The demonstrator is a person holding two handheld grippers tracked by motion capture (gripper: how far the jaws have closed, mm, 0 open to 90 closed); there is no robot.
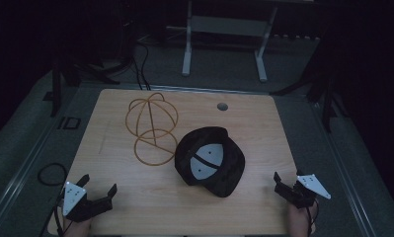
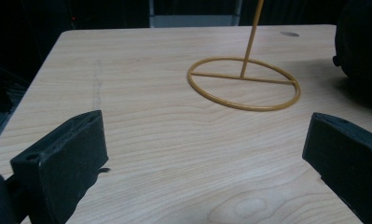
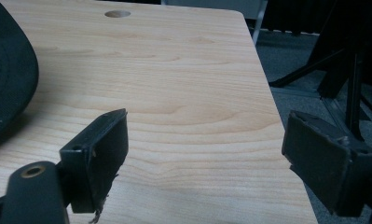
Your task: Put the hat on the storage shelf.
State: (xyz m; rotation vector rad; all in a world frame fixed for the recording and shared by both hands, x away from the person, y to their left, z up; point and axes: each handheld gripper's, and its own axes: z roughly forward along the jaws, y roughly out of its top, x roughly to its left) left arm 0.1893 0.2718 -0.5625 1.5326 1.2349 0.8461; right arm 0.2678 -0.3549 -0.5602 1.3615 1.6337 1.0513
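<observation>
Both grippers wait wide open and empty at the table's near edge; the black cap [image 1: 210,161] lies upside down ahead, between them, slightly nearer the right gripper [image 1: 286,187] than the left gripper [image 1: 97,187], beside a wire hat stand [image 1: 152,129].

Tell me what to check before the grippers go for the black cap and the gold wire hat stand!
1. Left gripper open, nothing between its jaws: ok.
2. Right gripper open, nothing between its jaws: ok.
3. Black fabric cap lying upside down, inside facing up, within the wooden table edges: ok.
4. Gold wire hat stand upright on its ring base, nothing on it: ok.
5. Cap and stand apart, not tangled: cannot tell; they look very close in the high view.
6. Bare table between each gripper and the cap: ok.
</observation>
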